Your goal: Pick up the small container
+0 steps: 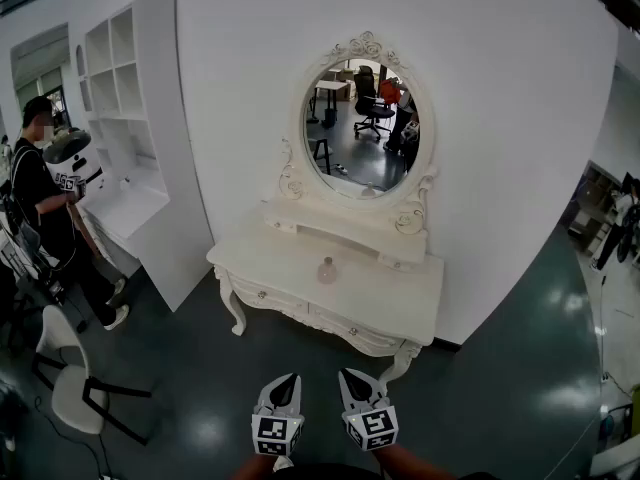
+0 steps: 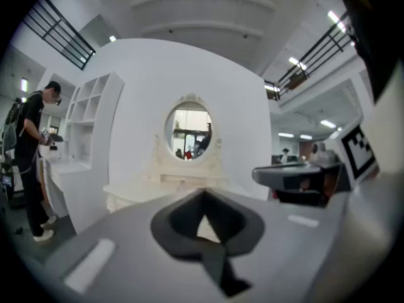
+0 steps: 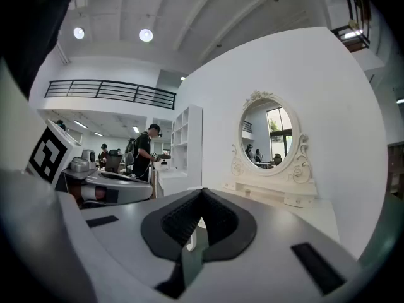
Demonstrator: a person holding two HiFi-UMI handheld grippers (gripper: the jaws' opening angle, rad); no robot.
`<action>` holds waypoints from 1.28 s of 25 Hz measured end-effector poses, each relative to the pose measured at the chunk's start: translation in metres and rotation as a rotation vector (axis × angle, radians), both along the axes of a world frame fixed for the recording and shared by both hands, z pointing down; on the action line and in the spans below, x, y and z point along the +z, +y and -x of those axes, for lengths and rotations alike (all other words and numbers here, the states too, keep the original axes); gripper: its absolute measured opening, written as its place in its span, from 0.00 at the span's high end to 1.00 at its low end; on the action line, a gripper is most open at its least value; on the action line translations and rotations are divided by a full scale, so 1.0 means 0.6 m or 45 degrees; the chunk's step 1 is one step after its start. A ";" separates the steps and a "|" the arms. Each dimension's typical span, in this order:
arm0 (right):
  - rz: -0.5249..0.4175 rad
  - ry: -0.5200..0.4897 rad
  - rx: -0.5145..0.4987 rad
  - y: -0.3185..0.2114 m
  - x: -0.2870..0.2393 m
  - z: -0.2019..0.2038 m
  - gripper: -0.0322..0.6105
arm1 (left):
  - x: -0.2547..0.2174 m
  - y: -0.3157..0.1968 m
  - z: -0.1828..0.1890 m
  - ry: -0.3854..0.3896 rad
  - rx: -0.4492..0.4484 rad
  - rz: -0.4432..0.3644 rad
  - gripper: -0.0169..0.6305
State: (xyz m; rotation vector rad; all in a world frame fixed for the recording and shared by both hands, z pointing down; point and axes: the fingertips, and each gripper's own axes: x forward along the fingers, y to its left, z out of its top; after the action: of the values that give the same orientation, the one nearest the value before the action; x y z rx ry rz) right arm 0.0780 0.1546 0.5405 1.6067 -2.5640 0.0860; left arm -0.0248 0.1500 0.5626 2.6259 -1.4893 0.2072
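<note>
Left gripper (image 1: 288,383) and right gripper (image 1: 352,378) are both pressed together and empty, well apart from the small container (image 1: 327,270) standing mid-tabletop (image 1: 385,293) below the oval mirror (image 1: 362,118). Best to move in closer, spread one gripper early, then straddle its body squarely.

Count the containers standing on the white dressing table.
1. The small container stands near the middle of the dressing table top, in front of the oval mirror. No other container shows there; whatever is inside the drawers is hidden.
</note>
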 end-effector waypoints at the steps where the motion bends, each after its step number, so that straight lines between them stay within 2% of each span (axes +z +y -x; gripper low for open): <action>1: -0.003 0.002 -0.004 0.002 -0.002 -0.002 0.94 | -0.006 0.002 -0.002 0.005 -0.005 -0.007 0.96; 14: -0.034 -0.007 -0.048 0.005 -0.012 0.021 0.94 | -0.018 0.008 0.024 0.015 -0.062 -0.018 0.96; 24: -0.026 -0.022 -0.060 -0.016 -0.012 0.067 0.94 | -0.018 -0.012 0.061 0.035 -0.059 -0.005 0.96; 32: -0.032 0.000 -0.025 -0.040 -0.005 0.110 0.94 | -0.019 -0.028 0.103 0.052 -0.043 -0.035 0.96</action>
State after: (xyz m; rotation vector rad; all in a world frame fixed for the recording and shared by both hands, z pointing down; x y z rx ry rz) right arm 0.0120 0.1304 0.5374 1.5896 -2.5905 0.0521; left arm -0.0869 0.1333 0.5510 2.6069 -1.5332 0.1300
